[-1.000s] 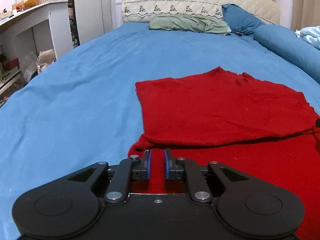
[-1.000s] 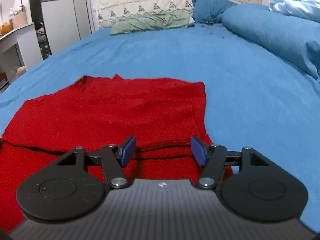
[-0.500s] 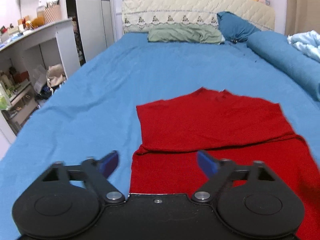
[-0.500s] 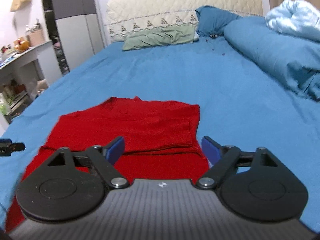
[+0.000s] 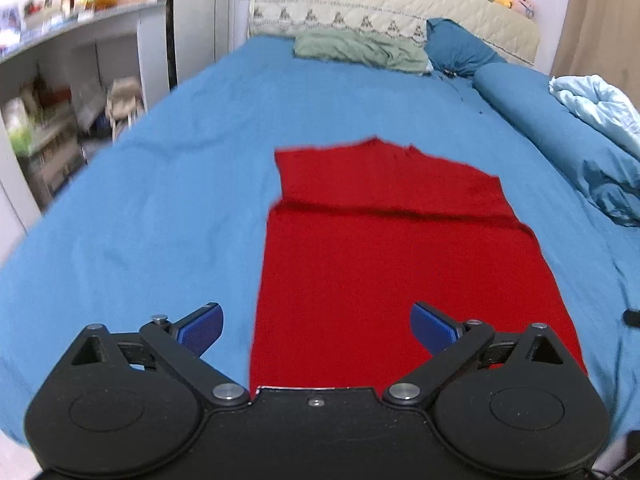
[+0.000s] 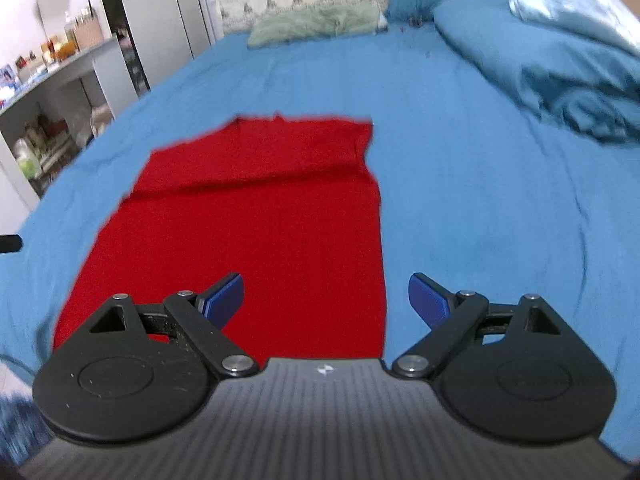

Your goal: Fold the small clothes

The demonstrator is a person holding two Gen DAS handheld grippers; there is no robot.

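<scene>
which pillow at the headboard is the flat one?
The sage-green pillow, lying flat and crumpled against the quilted headboard. The dark blue pillow beside it, toward the rolled duvet, stands plump and propped up.

A plain red garment (image 5: 400,264) lies flat on the blue bed sheet (image 5: 160,200), filling the centre and lower middle of the left wrist frame and the centre-left of the right wrist frame (image 6: 260,232). Its far part is folded over onto itself, making a doubled band whose edge runs as a dark crease across the cloth. The near part is a single smooth layer with straight side edges.
</scene>
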